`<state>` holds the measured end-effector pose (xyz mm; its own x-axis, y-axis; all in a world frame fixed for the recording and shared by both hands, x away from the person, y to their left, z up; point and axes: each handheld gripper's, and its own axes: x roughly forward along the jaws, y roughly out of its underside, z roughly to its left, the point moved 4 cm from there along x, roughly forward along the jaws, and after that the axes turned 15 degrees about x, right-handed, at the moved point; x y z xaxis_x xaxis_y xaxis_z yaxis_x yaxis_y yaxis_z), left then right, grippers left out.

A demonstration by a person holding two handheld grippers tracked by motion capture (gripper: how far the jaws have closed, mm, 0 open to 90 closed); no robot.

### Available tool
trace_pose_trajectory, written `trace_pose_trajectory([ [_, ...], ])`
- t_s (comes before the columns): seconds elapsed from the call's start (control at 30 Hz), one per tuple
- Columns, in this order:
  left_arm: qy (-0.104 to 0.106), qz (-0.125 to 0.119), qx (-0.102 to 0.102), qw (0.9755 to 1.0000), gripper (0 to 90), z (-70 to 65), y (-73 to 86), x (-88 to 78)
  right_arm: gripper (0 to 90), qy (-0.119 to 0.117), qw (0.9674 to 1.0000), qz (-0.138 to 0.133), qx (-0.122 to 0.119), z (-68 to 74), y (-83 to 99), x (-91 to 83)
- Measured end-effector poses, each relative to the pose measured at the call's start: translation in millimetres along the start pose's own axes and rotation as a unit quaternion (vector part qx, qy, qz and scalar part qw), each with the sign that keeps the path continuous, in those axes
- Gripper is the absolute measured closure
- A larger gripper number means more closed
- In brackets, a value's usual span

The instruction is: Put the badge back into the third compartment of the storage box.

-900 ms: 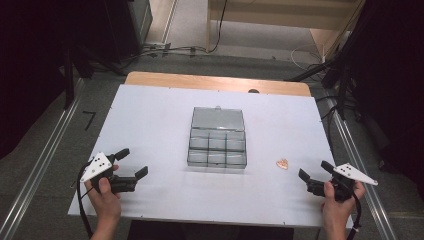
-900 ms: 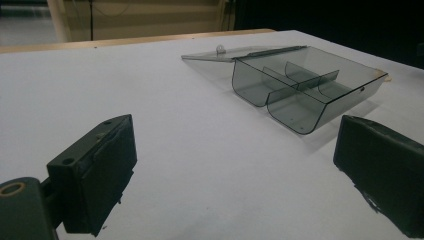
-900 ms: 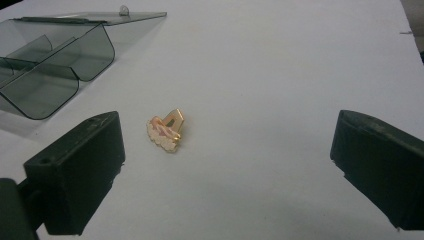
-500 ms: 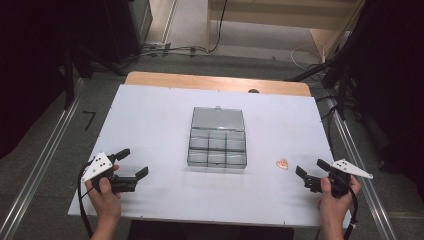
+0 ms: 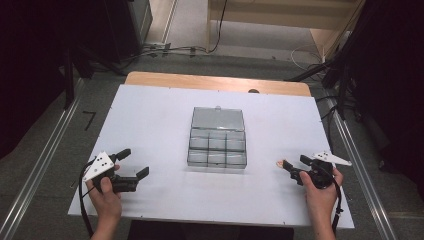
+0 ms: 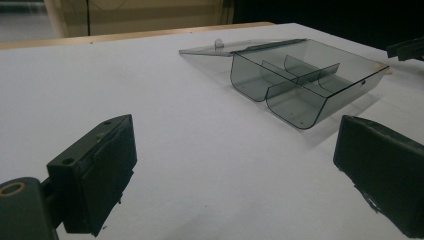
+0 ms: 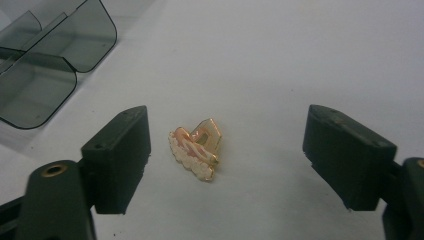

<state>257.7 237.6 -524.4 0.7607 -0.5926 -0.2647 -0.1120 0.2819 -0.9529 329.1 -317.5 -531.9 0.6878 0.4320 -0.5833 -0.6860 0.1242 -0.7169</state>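
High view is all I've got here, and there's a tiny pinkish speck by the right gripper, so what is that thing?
Observer: It is a small gold and pink hair clip lying flat on the white table.
Operator: Is the right gripper on it yet?
Observer: No. In the right gripper view the right gripper is open, its jaws standing either side of the clip without touching it.
Operator: And the clear box, anything in it?
Observer: The left gripper view looks through the organizer box; the compartments it shows hold nothing, and the lid lies open flat behind them.
Operator: Left gripper?
Observer: The left gripper is open over bare table, short of the box.
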Motion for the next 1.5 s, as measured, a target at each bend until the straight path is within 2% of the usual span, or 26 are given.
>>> trace_pose_trajectory([
  [0.07, 0.000, 0.002, 0.001, 1.0000, 4.3, 0.0, 0.2, 0.0, 26.6, 0.000, 0.9999, 0.007, 0.010, -1.3, 0.4, 1.3],
  [0.13, 0.001, 0.002, 0.001, 1.0000, 4.2, 0.0, 0.2, 0.0, 33.6, -0.010, 0.9997, 0.009, 0.021, -3.3, 0.2, 1.2],
  [0.17, 0.001, 0.002, 0.002, 1.0000, 4.2, 0.0, 0.2, 0.0, 33.6, -0.010, 0.9997, 0.009, 0.021, -3.3, 0.2, 1.2],
  [0.23, 0.001, 0.002, 0.002, 1.0000, 4.2, -0.1, 0.2, 0.0, 38.1, -0.025, 0.9992, 0.018, 0.027, -4.5, 0.9, 1.9],
  [0.27, 0.001, 0.002, 0.002, 1.0000, 4.2, -0.2, 0.2, 0.0, 39.1, -0.023, 0.9992, 0.021, 0.027, -3.8, 1.4, 2.5],
  [0.4, 0.001, 0.002, 0.002, 1.0000, 4.2, -0.2, 0.3, 0.0, 42.3, -0.015, 0.9993, 0.034, 0.008, -1.0, 3.2, 5.9],
  [0.43, 0.001, 0.002, 0.002, 1.0000, 4.3, -0.2, 0.3, 0.0, 43.0, -0.009, 0.9990, 0.045, 0.001, 0.4, 4.3, 7.4],
  [0.6, 0.001, 0.002, 0.002, 1.0000, 4.3, -0.2, 0.3, 0.1, 44.7, 0.002, 0.9991, 0.043, -0.008, 1.8, 5.1, 8.1],
  [0.77, 0.001, 0.004, 0.002, 1.0000, 4.3, -0.4, 0.3, 0.3, 50.5, 0.039, 0.9976, 0.038, -0.042, 7.7, 8.0, 9.6],
  [0.83, 0.000, 0.005, 0.003, 1.0000, 4.3, -0.5, 0.4, 0.5, 55.7, 0.043, 0.9966, 0.039, -0.059, 10.3, 9.2, 10.2],
  [0.9, 0.000, 0.004, 0.003, 1.0000, 4.3, -0.6, 0.3, 0.7, 57.9, 0.043, 0.9961, 0.042, -0.065, 11.7, 9.9, 10.3],
  [0.93, 0.000, 0.005, 0.003, 1.0000, 4.3, -0.6, 0.3, 0.7, 63.0, 0.038, 0.9957, 0.043, -0.073, 12.4, 10.3, 10.5],
  [1.1, 0.000, 0.007, 0.004, 1.0000, 4.3, -0.9, 0.3, 0.9, 68.5, 0.024, 0.9961, 0.048, -0.070, 12.3, 10.3, 10.3],
  [1.2, 0.001, 0.007, 0.005, 1.0000, 4.3, -0.8, 0.3, 1.0, 74.2, 0.004, 0.9962, 0.056, -0.067, 12.0, 10.6, 9.9],
  [1.27, 0.001, 0.008, 0.005, 1.0000, 4.3, -0.9, 0.3, 1.2, 81.5, -0.003, 0.9955, 0.060, -0.074, 13.6, 11.5, 10.0],
  [1.3, 0.001, 0.007, 0.004, 1.0000, 4.3, -0.9, 0.3, 1.3, 82.7, -0.013, 0.9948, 0.064, -0.078, 14.5, 12.0, 10.2],
  [1.5, 0.001, 0.008, 0.004, 1.0000, 4.3, -0.9, 0.3, 1.3, 86.1, -0.027, 0.9922, 0.070, -0.099, 18.7, 14.4, 10.1],
])
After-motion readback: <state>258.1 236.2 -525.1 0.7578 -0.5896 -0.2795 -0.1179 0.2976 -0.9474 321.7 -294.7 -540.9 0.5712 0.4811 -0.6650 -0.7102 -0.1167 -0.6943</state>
